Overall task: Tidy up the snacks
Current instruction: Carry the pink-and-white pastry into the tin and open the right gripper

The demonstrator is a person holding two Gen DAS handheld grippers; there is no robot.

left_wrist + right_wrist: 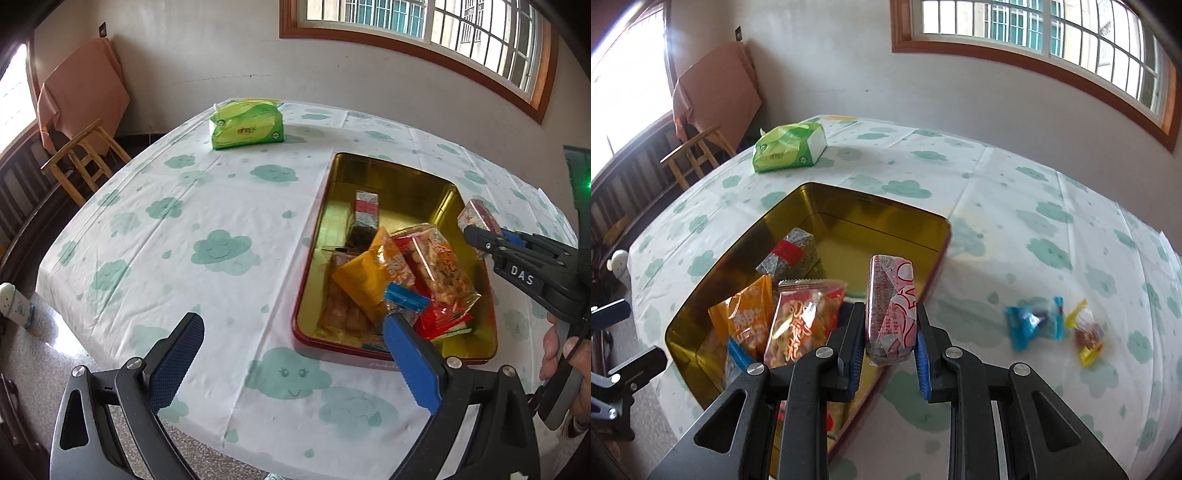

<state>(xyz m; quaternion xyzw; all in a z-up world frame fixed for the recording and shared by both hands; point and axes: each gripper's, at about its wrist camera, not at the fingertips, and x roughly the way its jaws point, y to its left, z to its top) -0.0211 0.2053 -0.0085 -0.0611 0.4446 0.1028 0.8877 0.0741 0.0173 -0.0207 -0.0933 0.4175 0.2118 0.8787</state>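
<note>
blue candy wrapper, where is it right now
The blue candy wrapper lies on the tablecloth in the right wrist view, right of the tin, beside a yellow-wrapped candy.

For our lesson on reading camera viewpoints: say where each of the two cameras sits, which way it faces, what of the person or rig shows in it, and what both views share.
Left wrist: sits on the left gripper, looking down across the table towards the window wall; its open jaws, the right gripper and a hand show.
Right wrist: sits on the right gripper, looking down over the tin's right side; its jaws clamp a pink-wrapped snack.
Shared: the tin, snack, green tissue pack, stool and window.
</note>
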